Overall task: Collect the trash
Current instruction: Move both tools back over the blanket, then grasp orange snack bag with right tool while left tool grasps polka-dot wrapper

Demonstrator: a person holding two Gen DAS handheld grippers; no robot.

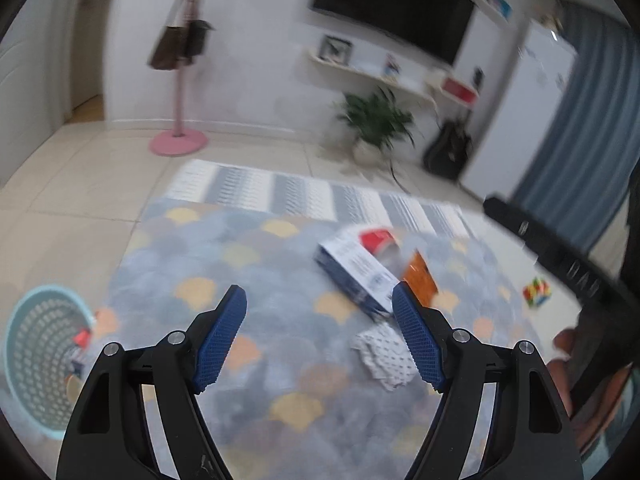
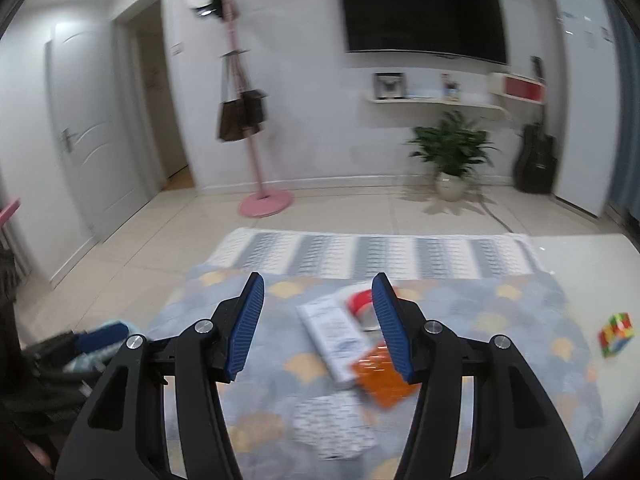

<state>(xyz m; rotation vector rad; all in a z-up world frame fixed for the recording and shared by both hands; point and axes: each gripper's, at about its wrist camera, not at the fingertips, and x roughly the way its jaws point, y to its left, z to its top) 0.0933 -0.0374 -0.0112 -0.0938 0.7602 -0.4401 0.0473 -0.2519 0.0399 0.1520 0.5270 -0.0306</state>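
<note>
Hovering above the rug, the left hand-held gripper had its blue pads spread wide, nothing between them. The right hand-held gripper hung likewise agape and empty over the same rug. Ahead of both lay the trash: a white-and-blue box, a red-and-white pack touching its far end, an orange wrapper just beside it, and a dotted white packet nearest the grippers. At the left gripper's near left a pale blue mesh basket stood on the floor, holding a few blurred scraps, one of them red. A cube sat off the rug, right.
</note>
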